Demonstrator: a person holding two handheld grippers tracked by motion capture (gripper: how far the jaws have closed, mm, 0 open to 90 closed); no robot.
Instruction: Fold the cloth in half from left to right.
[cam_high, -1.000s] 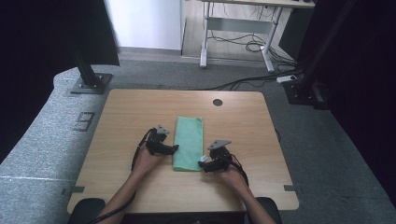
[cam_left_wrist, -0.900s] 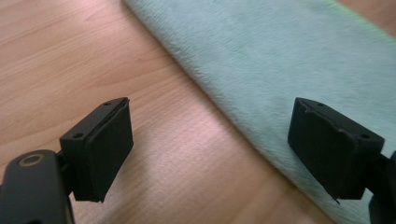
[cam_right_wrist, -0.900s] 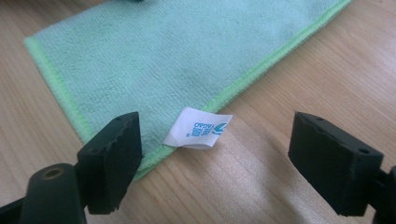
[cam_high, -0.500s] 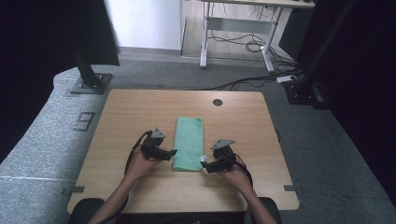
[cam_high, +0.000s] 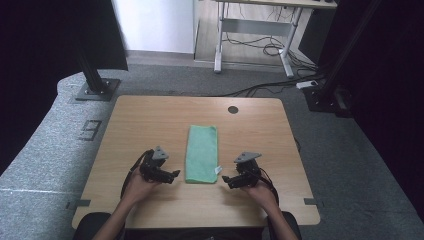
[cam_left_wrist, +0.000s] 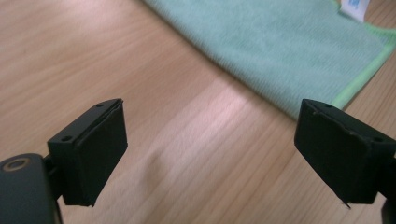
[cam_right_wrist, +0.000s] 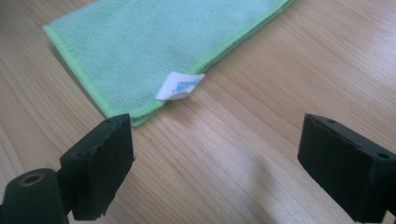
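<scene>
A folded green cloth (cam_high: 202, 150) lies flat on the wooden table (cam_high: 150, 125), its long side running away from me. A white tag (cam_high: 218, 170) sticks out at its near right corner. My left gripper (cam_high: 172, 175) sits just left of the cloth's near end and points at it, open, over bare wood. In the left gripper view (cam_left_wrist: 210, 106) the cloth (cam_left_wrist: 280, 46) lies beyond the jaws. My right gripper (cam_high: 226, 179) is right of that corner, open; ahead of it (cam_right_wrist: 215, 122) lie the cloth (cam_right_wrist: 154, 42) and tag (cam_right_wrist: 180, 85). Both pairs of jaws have just been opening, with nothing between them.
A round cable hole (cam_high: 233, 109) sits near the table's far edge. Black posts on base plates stand off the far left corner (cam_high: 95, 90) and far right corner (cam_high: 325, 97). Beyond, cables (cam_high: 260, 47) lie on the floor under a desk frame.
Both grippers have drawn back from the cloth's near end, the left one leftward and nearer to me, the right one rightward. The cloth has stayed flat on the table.
</scene>
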